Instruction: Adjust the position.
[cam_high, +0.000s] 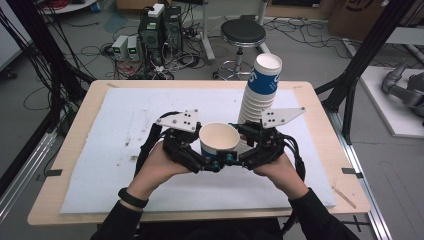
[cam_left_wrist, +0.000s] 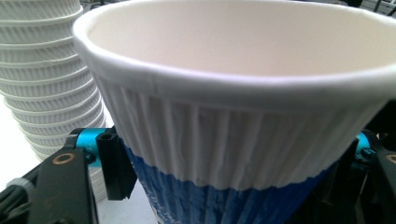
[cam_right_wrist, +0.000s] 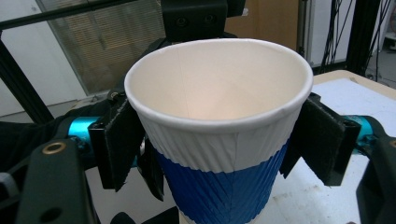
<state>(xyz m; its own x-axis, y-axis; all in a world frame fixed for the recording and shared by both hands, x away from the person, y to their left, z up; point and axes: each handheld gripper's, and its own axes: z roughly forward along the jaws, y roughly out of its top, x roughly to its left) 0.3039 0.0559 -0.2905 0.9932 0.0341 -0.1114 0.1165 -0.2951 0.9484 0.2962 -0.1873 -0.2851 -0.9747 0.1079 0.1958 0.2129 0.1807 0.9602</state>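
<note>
Lab: computer towers, floor cables, stool, black frame struts.

1. The high view looks forward and down on the table from above the person's side — far enough back to take in the floor beyond.
2. The left gripper view sits very close to the cup, looking along its jaws.
3. The right gripper view faces the same cup from the opposite side — slightly farther off.
</note>
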